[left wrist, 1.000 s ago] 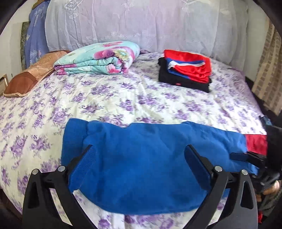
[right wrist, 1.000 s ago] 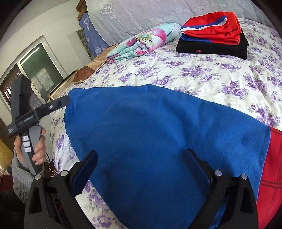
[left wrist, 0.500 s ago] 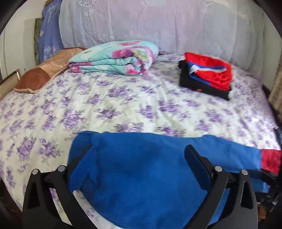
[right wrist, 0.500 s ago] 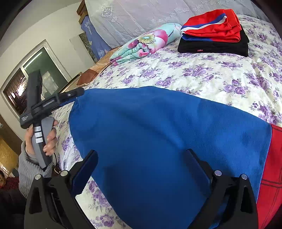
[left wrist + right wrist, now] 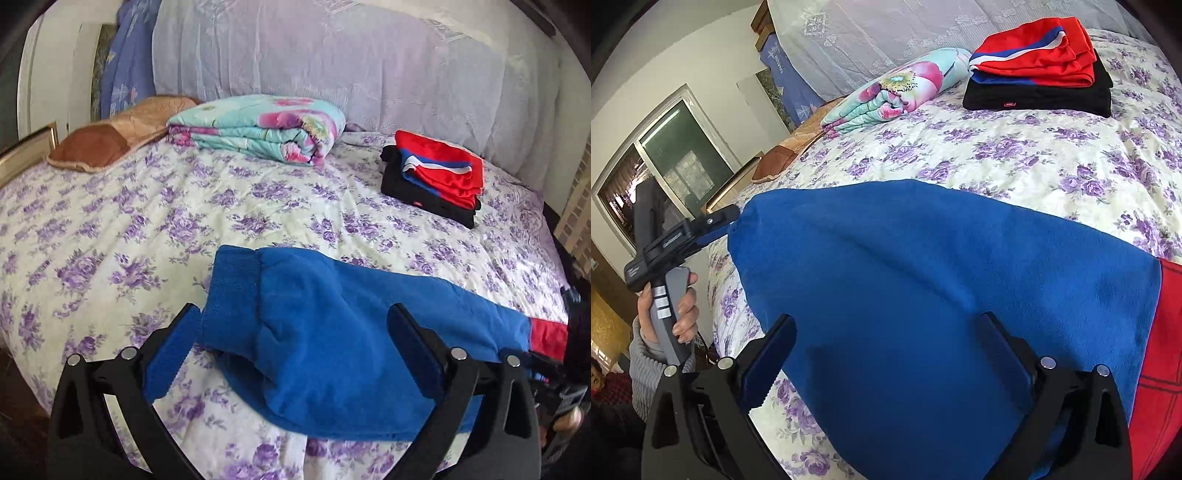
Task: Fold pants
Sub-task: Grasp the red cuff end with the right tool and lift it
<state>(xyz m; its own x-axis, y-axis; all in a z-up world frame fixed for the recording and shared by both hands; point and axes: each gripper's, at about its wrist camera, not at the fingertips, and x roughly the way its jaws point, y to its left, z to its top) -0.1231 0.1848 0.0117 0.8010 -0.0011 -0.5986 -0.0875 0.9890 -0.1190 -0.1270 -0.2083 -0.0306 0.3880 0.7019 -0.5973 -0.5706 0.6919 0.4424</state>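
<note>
My blue pants (image 5: 332, 350) lie lengthwise-doubled on the bed (image 5: 147, 221), both grippers' fingers spread wide, gripping nothing; cross folds toward three o'clock remain.

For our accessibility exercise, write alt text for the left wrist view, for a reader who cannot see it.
Blue pants lie across a purple-flowered bedsheet, their ribbed cuff end between the open jaws of the left gripper. Behind lie a folded floral quilt, a brown pillow and a stack of folded red and black clothes.

Red end of pants (image 5: 1156, 354) cut off at frame edge
</note>
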